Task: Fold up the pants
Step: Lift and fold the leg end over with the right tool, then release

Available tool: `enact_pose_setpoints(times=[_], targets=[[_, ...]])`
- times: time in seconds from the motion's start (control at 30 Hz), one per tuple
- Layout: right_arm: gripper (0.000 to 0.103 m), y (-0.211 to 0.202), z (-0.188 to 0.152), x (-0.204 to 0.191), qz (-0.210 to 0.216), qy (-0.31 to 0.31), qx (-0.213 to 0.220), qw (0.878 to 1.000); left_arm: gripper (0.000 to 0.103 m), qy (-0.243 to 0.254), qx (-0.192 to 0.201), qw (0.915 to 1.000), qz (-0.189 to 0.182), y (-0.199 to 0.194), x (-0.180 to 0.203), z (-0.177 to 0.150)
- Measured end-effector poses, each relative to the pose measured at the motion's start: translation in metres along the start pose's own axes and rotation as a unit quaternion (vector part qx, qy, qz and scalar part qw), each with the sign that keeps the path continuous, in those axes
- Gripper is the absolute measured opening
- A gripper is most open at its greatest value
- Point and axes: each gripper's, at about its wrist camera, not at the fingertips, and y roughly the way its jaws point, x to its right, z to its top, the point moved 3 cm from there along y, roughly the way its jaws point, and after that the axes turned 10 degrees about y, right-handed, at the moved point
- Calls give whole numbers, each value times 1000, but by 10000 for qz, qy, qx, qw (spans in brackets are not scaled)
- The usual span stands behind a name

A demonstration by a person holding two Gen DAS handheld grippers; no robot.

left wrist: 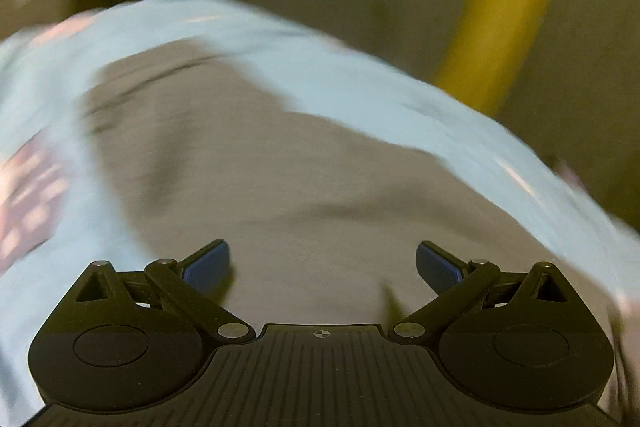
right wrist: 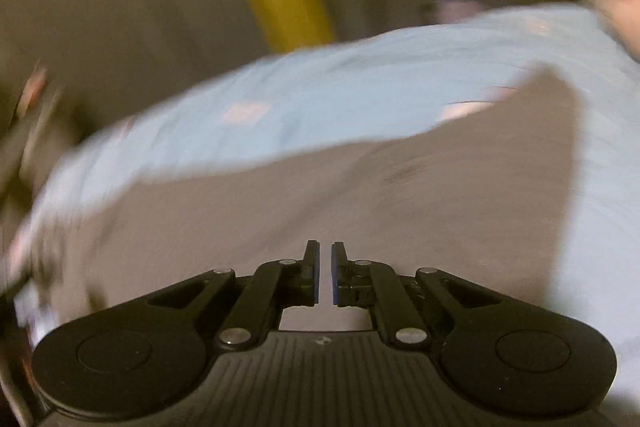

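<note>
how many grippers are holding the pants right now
0. The left gripper hangs wide open over the grey pants; the right gripper is nearly shut with a bare gap, nothing pinched.

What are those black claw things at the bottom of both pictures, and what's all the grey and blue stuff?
Those black claws are grabbing tools that a person holds, one in each hand. Each has a small camera looking along its two fingers, so each picture comes from one tool. The left tool has its fingers spread wide open. The right tool has its fingers almost together, with a thin gap and nothing between them. Neither holds anything. The grey cloth is the pants, lying on a light blue sheet. Behind is a yellow post. Everything looks smeary because the cameras were moving.
</note>
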Motion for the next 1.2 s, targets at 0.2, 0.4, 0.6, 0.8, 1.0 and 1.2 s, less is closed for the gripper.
enact_pose_setpoints(times=[0.2,0.4,0.6,0.8,1.0,1.2], targets=[[50,-16,11,68,-702,1375,444,9870,102,1539,-598,9609,-2221,-2,153,7],[81,-18,5,103,-912,1671,338,9811,102,2289,-1069,9303,-2661,30,258,7],[94,2,17,107,-908,1367,716,9838,70,2425,-1530,9149,-2843,74,325,10],[94,22,22,116,-579,1529,574,9849,65,2379,-1939,9068,-2888,118,364,-3],[94,30,21,119,-500,1646,465,9840,41,2336,-1924,9023,-3072,134,381,2],[94,27,21,120,-473,1713,680,9817,19,2156,-1718,9074,-3171,120,376,10]])
